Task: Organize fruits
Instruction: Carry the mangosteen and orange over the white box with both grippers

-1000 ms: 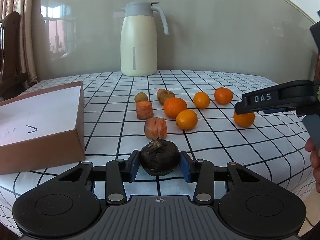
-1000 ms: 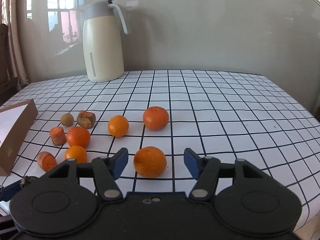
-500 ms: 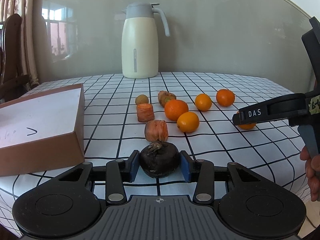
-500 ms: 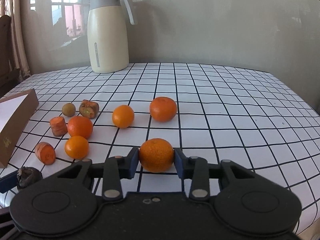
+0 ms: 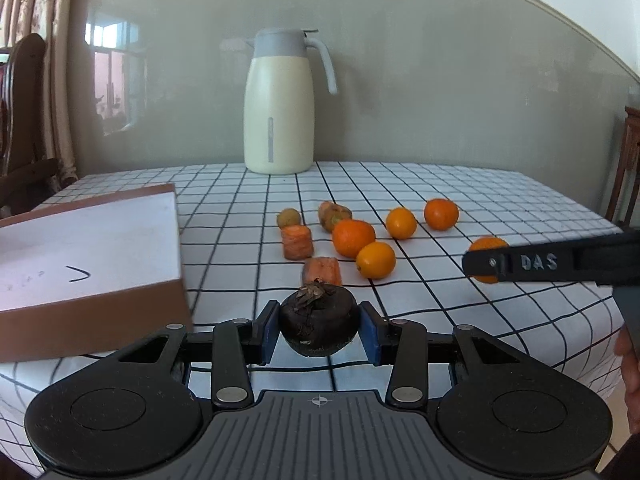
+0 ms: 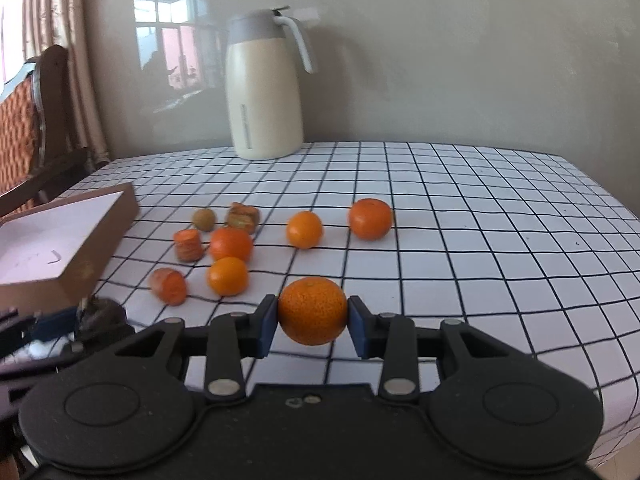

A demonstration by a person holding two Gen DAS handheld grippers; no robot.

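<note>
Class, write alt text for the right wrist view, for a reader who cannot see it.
The right tongs grip an orange between blue pads, over a checked tablecloth. Beyond lie four more oranges and carrot pieces, with a brown box at left and a cream jug at the back.

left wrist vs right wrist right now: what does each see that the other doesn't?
Left wrist only: the right gripper's finger marked DAS from the side, and a hand at the right edge.

Right wrist only: the orange's full surface, clamped in the right gripper.

Both: the left gripper shut on the dark fruit, the jug, the box.
</note>
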